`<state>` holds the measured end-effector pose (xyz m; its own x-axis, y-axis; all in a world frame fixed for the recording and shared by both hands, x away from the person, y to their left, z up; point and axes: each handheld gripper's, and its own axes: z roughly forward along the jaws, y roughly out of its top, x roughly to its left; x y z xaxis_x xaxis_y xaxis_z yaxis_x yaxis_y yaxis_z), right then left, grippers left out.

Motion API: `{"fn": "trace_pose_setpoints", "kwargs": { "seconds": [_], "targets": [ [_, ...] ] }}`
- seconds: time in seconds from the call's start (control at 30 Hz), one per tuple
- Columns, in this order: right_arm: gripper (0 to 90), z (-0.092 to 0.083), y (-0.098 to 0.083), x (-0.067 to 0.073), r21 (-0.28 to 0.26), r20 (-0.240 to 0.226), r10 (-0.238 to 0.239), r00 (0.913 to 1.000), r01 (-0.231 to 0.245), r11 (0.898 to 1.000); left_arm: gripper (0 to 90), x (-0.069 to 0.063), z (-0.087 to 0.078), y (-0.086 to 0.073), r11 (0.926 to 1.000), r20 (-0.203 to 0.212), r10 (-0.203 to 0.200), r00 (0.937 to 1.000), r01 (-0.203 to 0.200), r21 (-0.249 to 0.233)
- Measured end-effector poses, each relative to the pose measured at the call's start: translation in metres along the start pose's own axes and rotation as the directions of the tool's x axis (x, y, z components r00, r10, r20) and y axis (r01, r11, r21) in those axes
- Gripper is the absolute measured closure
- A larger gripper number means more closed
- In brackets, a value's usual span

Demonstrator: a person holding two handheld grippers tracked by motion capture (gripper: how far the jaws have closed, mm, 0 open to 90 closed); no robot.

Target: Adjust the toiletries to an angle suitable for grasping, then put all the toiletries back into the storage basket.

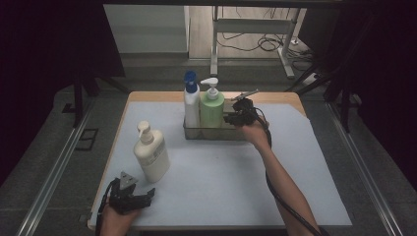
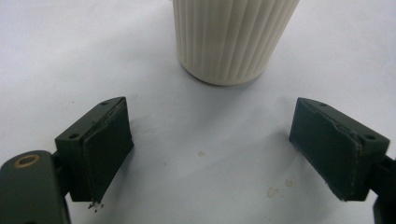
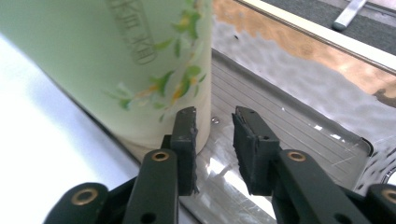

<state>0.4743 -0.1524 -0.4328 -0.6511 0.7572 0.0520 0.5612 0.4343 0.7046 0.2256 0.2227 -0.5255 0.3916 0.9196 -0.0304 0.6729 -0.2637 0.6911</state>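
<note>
A cream pump bottle (image 1: pixel 152 155) stands at the front left of the white mat; its ribbed base (image 2: pixel 233 37) is just ahead of my left gripper (image 2: pixel 210 105). That left gripper (image 1: pixel 145 195) rests near the front edge, jaws wide apart and empty. A green pump bottle (image 1: pixel 212 109) and a white bottle with a blue cap (image 1: pixel 191 105) stand in a clear tray (image 1: pixel 221 133). My right gripper (image 1: pixel 231 117) hovers at the tray's right part. Its jaws (image 3: pixel 215 114) stand a narrow gap apart beside the green bottle (image 3: pixel 116 60), over the tray floor (image 3: pixel 289 121), holding nothing.
The white mat (image 1: pixel 221 172) covers a wooden table whose edge (image 1: pixel 162 96) shows at the back. Metal rails (image 1: pixel 54 167) run along both sides. A desk frame and cables (image 1: pixel 265 42) stand on the floor beyond.
</note>
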Motion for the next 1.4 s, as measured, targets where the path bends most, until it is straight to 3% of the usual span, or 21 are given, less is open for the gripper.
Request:
{"fn": "trace_pose_setpoints", "kwargs": {
  "seconds": [0.4, 0.87, 1.4],
  "targets": [
    [49.4, -0.021, -0.003, 0.005, -0.028, -0.018, -0.023, 0.9996, 0.022, 0.999, 12.5, 0.0, 0.0, 0.0, 1.0, 0.0, 0.0, 1.0, 0.0, 0.0],
    [25.6, -0.038, -0.015, 0.018, -0.026, -0.04, -0.086, 0.9955, 0.085, 0.996, 12.5, 0.0, 0.0, 0.0, 1.0, 0.001, -0.002, 1.0, 0.002, -0.001],
    [15.9, -0.066, -0.032, 0.028, -0.052, -0.045, -0.134, 0.9899, 0.132, 0.99, 12.5, 0.0, 0.0, 0.0, 1.0, 0.0, -0.001, 1.0, 0.001, -0.001]
  ]
}}
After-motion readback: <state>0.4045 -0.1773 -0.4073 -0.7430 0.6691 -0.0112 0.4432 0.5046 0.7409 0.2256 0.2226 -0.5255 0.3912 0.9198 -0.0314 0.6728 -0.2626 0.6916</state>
